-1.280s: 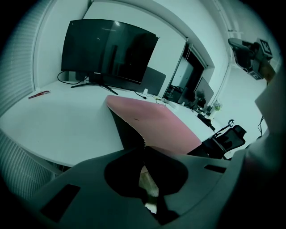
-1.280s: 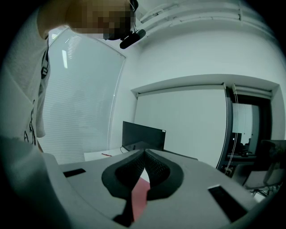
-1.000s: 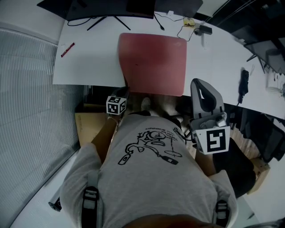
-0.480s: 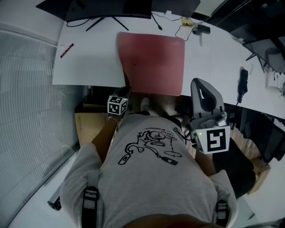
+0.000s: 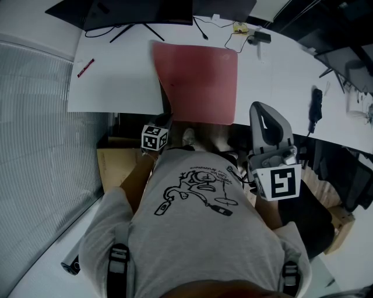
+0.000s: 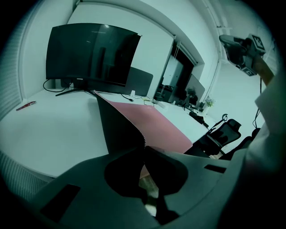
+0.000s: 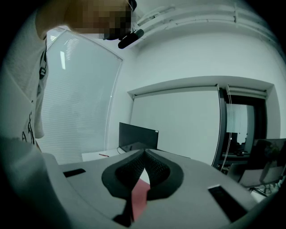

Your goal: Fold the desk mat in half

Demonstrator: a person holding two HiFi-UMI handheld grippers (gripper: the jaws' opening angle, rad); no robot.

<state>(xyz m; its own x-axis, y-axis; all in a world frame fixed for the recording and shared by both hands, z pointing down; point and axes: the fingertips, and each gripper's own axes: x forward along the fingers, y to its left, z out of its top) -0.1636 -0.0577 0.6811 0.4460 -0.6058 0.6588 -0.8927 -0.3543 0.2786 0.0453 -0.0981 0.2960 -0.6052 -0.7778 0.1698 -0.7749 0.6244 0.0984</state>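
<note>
Currently I am logging this entry.

- **Desk mat** (image 5: 198, 81): red, lying on the white worktop (image 5: 111, 81) just on my side of the monitor (image 5: 140, 11). The edge farthest from the monitor is hanging off the worktop.
- **Left gripper** (image 6: 144, 145): jaws pressed together, pinching the desk mat's corner farthest from the monitor, where the dark underside is curling up.
- **Right gripper** (image 7: 144, 154): jaws pressed together, hovering off the worktop, well away from the monitor. I am seeing nothing pinched; red is only showing through the gap beneath the tips.
- **Risks, as I am judging them:**
  - With only one corner gripped, the fold is likely going skewed or twisting.
  - The thin pinch is at risk of slipping under the desk mat's weight.
  - Dragging instead of lifting risks shoving the desk mat into the monitor.
</note>
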